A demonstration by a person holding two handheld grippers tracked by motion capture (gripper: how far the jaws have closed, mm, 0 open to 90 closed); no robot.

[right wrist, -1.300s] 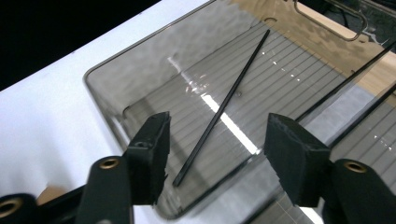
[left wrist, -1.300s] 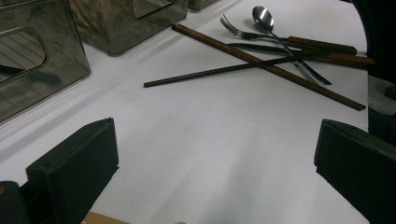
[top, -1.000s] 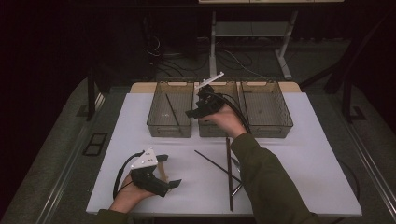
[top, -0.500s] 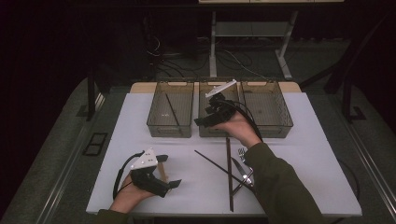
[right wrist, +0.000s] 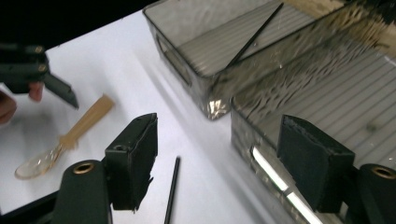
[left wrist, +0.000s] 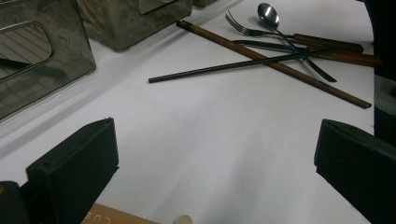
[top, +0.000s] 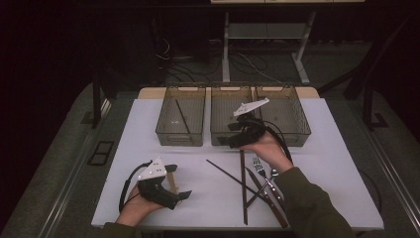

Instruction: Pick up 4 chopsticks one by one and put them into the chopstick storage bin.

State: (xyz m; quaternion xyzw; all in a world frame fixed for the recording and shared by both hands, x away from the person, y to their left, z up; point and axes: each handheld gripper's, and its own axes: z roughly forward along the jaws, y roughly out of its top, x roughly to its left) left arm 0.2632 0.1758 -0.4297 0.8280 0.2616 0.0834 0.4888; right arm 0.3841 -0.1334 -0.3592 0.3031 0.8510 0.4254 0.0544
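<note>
Three smoky translucent bins stand in a row at the far edge of the white table (top: 124, 148): the left bin (top: 181, 136) has a single black chopstick (top: 183, 116) lying in it, the middle bin (top: 229, 105) and the right bin (top: 289, 116) sit close beside it. Held over the near wall of the middle bin, the right gripper (top: 233, 141) has its jaws apart with nothing between them; they have just been opening a little. In the right gripper view those jaws frame the corner of the middle bin and the table just in front of it, with the tip of another black chopstick (right wrist: 172, 190) lying below. Near the front left of the table the left gripper (top: 181, 188) rests in the person's left hand (top: 132, 212), its jaws spread wide and empty, as the left gripper view confirms. A pale plastic spoon (right wrist: 65, 136) lies on the table just beside that gripper. Near the right forearm, a loose pile of cutlery lies on the table: a brown chopstick (left wrist: 275, 64) crossed by a black chopstick (left wrist: 233, 66), a fork (left wrist: 252, 31), a metal spoon (left wrist: 270, 15) and a wooden-handled knife (left wrist: 327, 55), all overlapping one another.
</note>
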